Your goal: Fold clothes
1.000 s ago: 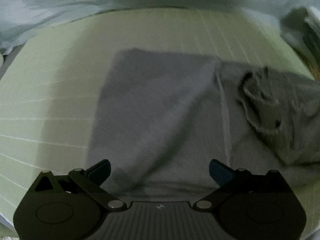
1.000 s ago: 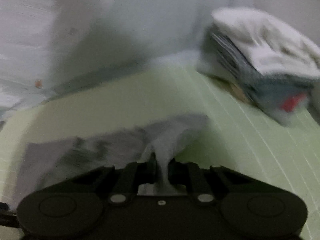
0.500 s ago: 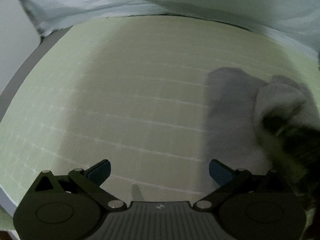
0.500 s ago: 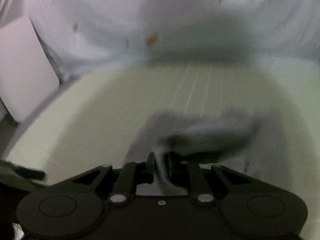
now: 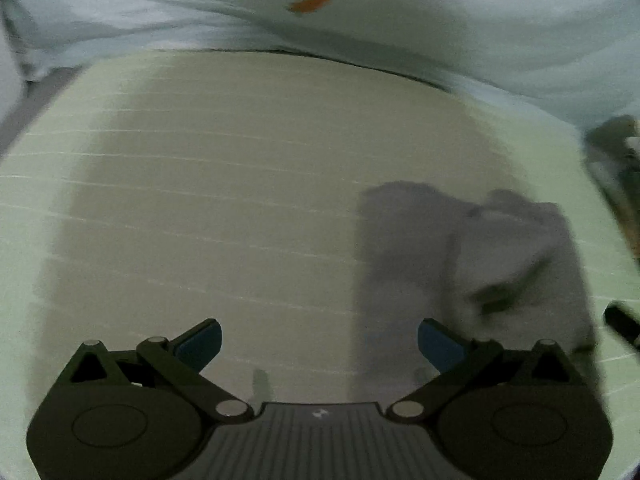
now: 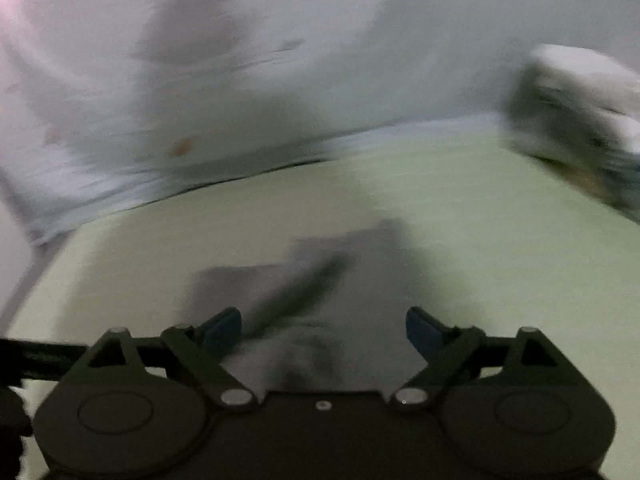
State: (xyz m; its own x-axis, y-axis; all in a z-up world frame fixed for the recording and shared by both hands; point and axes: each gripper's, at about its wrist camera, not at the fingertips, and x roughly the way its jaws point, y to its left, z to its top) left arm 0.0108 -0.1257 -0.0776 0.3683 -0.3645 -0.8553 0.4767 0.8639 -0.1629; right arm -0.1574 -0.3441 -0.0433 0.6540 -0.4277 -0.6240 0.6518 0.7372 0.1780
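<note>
Grey garment [image 6: 320, 292] lies folded on the pale green tabletop [image 6: 480, 220], lower middle of the right view, lower right in the left view; right tool [image 6: 323, 330] is opening over it, gripping nothing, and left tool [image 5: 318, 344] stands apart, empty, above bare tabletop

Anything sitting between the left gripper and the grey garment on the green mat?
Nothing visible. Only bare green mat lies between the left gripper, jaws open and empty, and the grey garment off to its right.
</note>
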